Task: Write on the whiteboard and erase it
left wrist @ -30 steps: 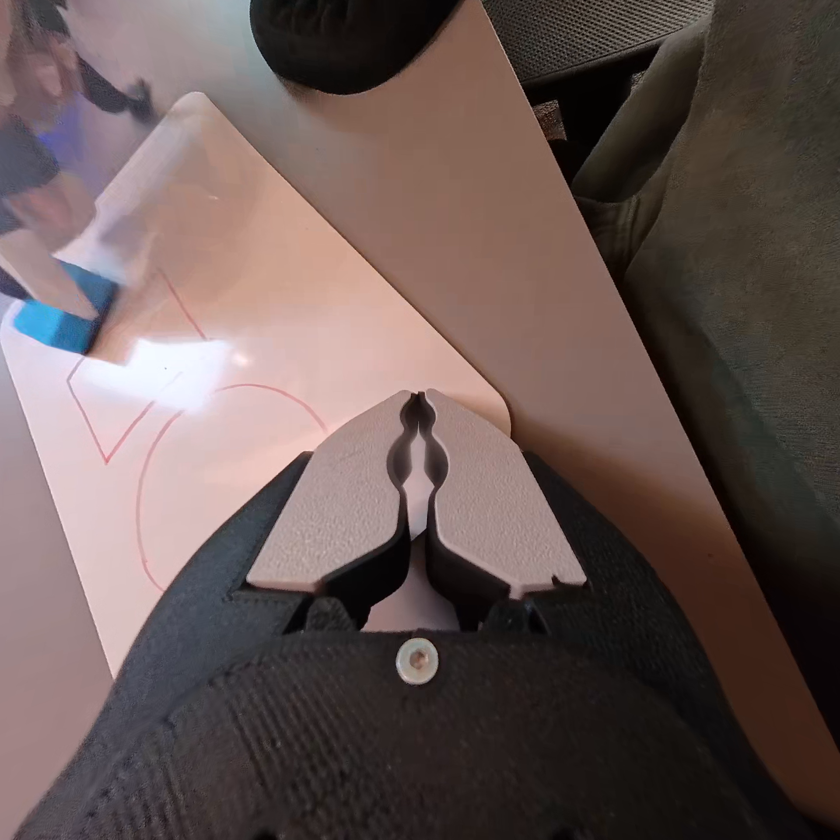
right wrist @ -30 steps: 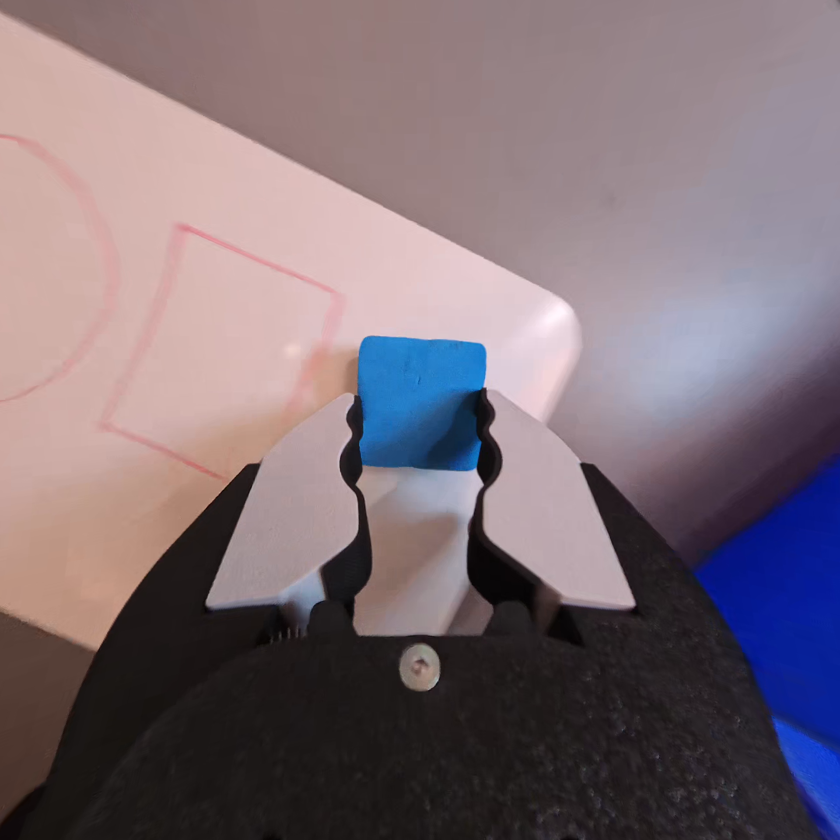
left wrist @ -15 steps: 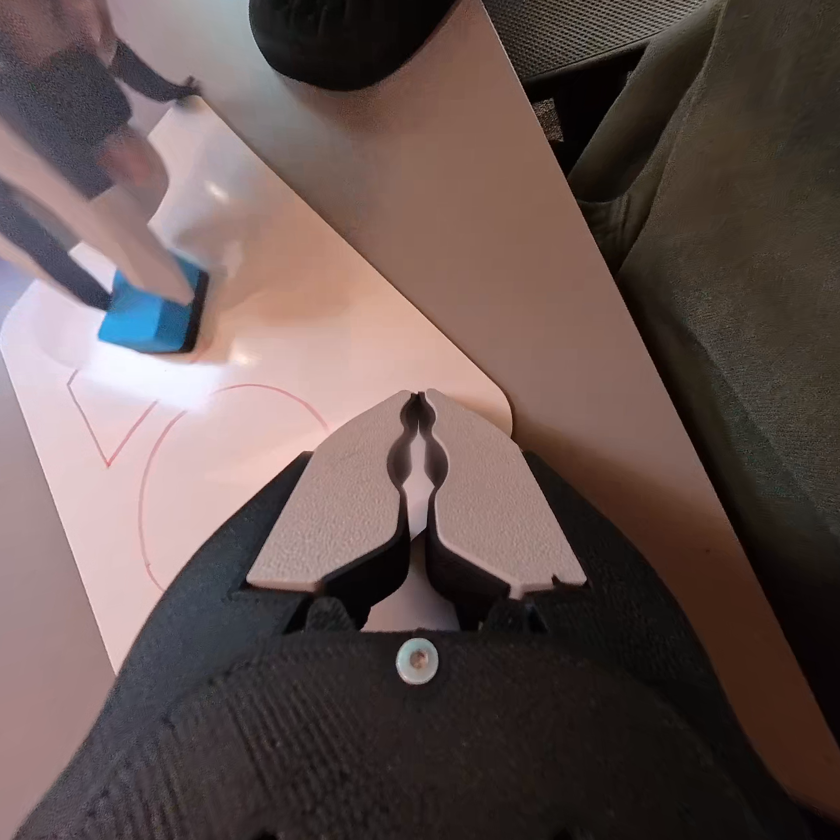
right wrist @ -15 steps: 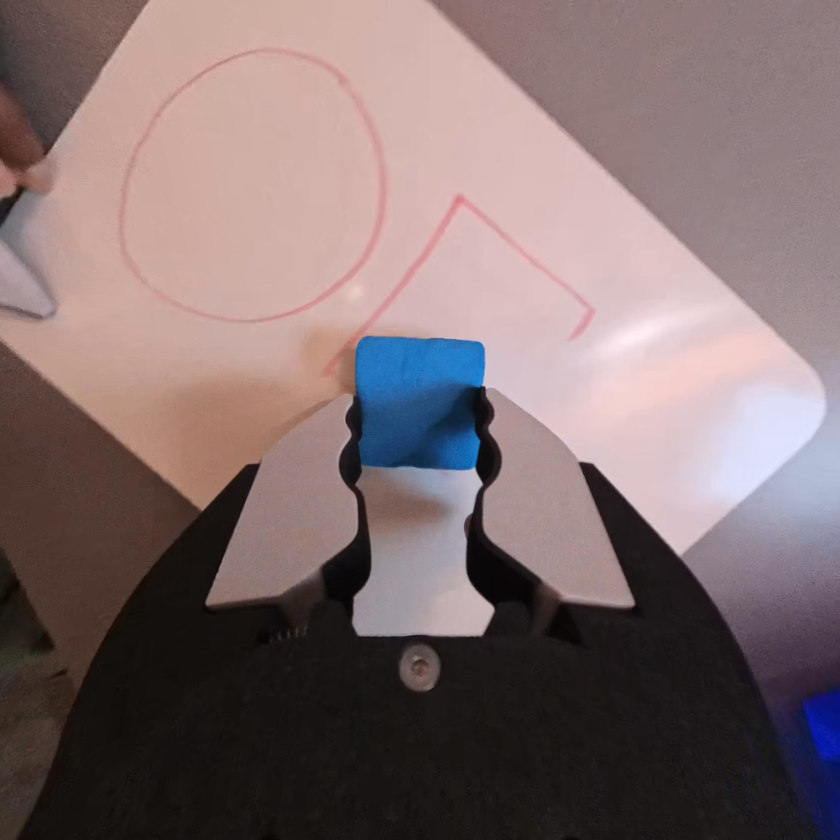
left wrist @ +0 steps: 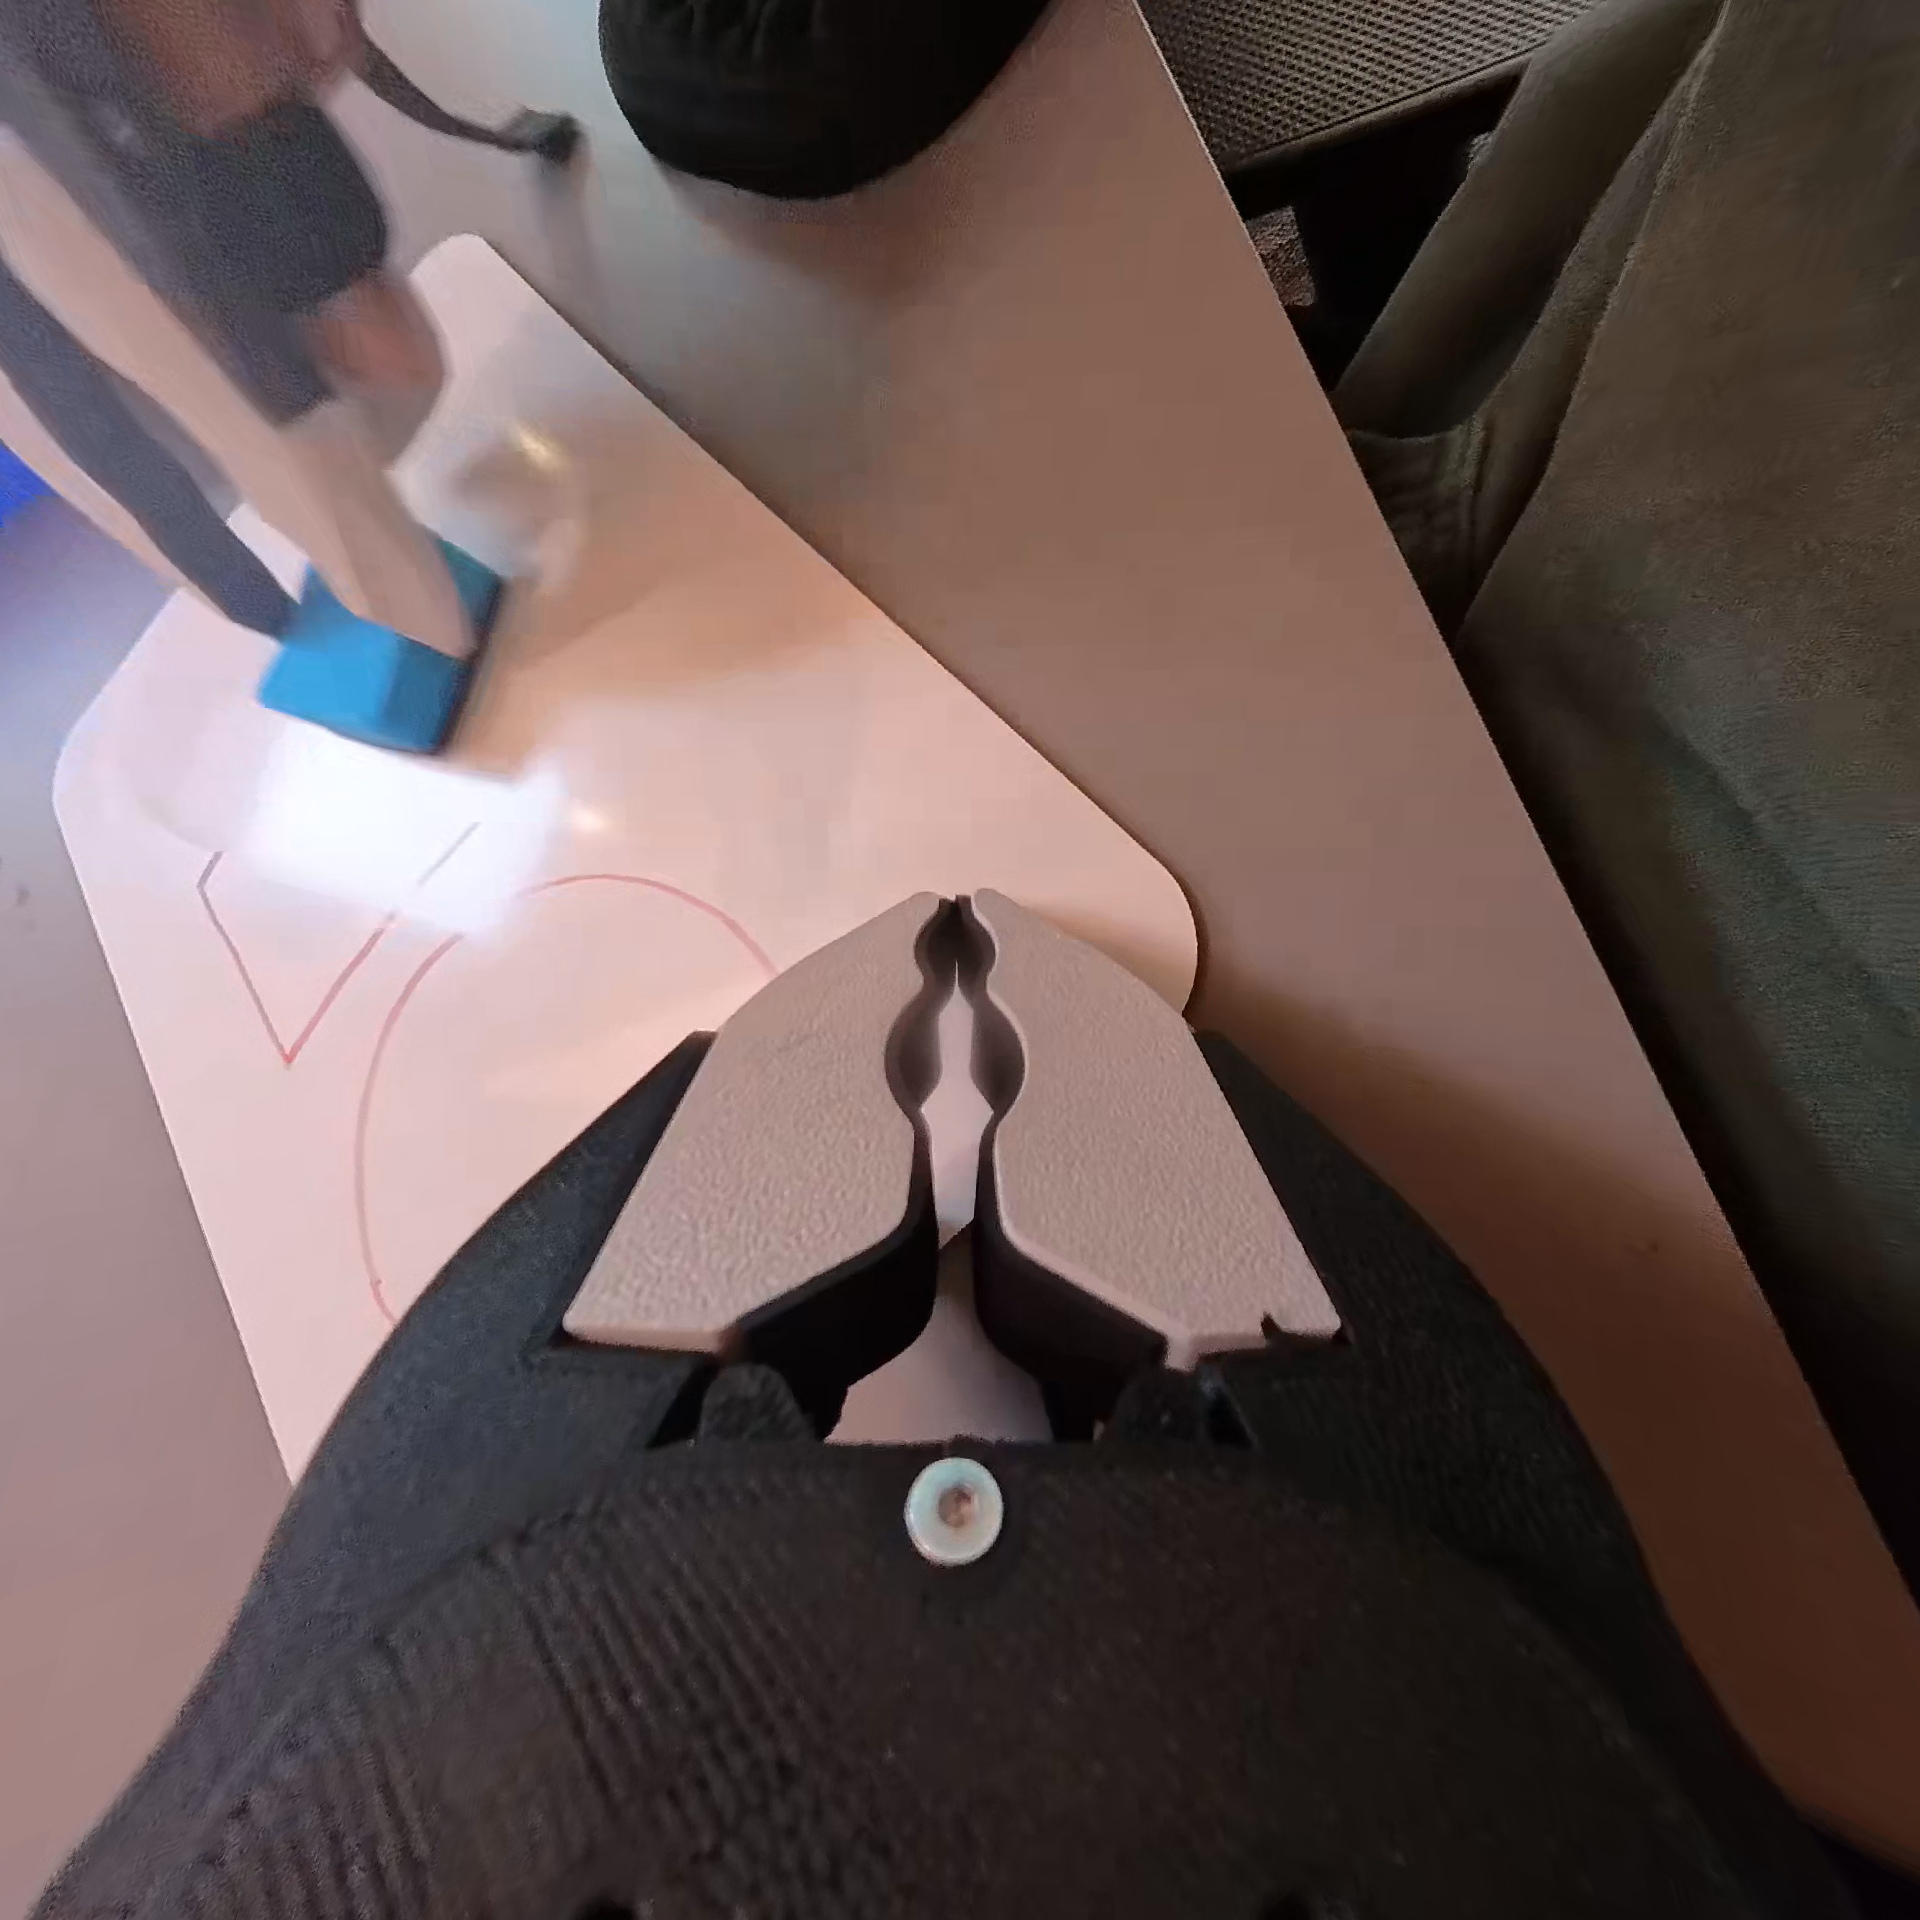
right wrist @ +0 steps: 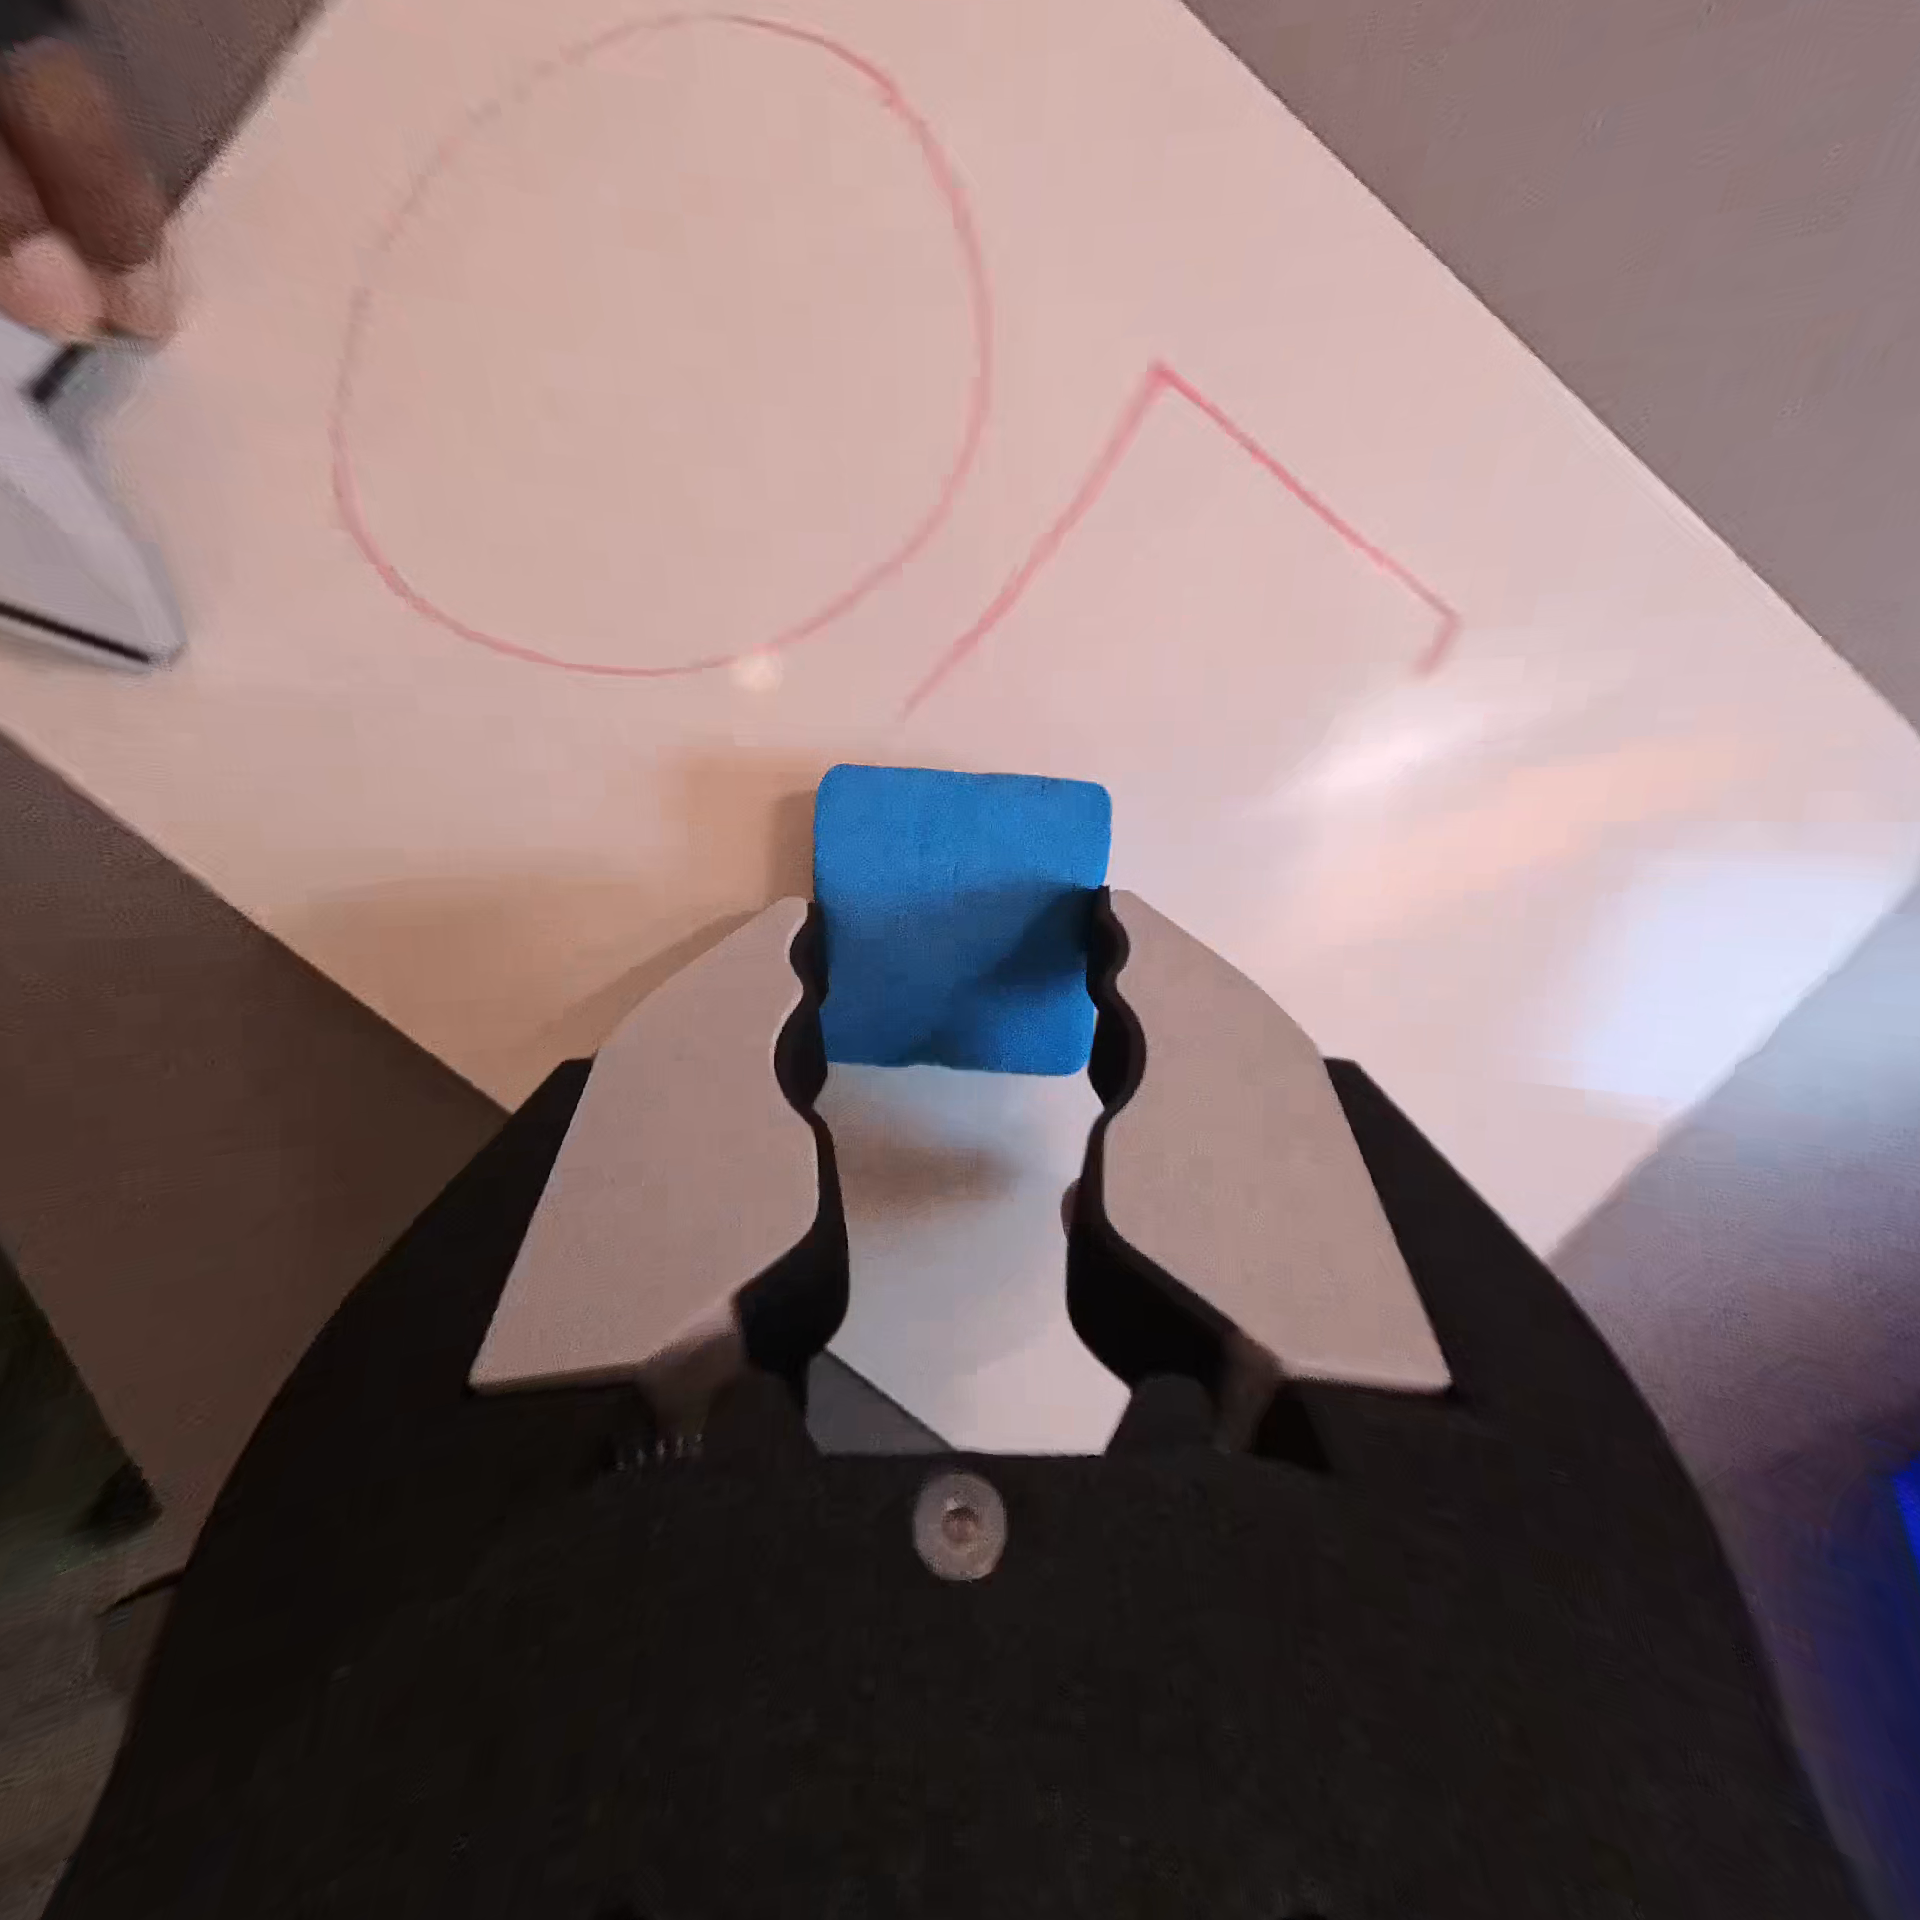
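Right wrist view, fingers [right wrist: 956,935] clamping blue eraser [right wrist: 956,914] on whiteboard [right wrist: 1351,831], left fingers [left wrist: 961,914] pressed together, empty

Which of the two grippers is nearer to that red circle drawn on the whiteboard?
Left. The left gripper rests shut at the whiteboard's corner, right beside the red circle. The right gripper, jaws shut on the blue eraser, is past the half-erased square.

Left wrist view looking steeply down from close over one corner of the flat white rounded-corner whiteboard [left wrist: 727,727], right wrist view nearer still, facing down from the far end, both sharing its red drawn circle [right wrist: 665,343]
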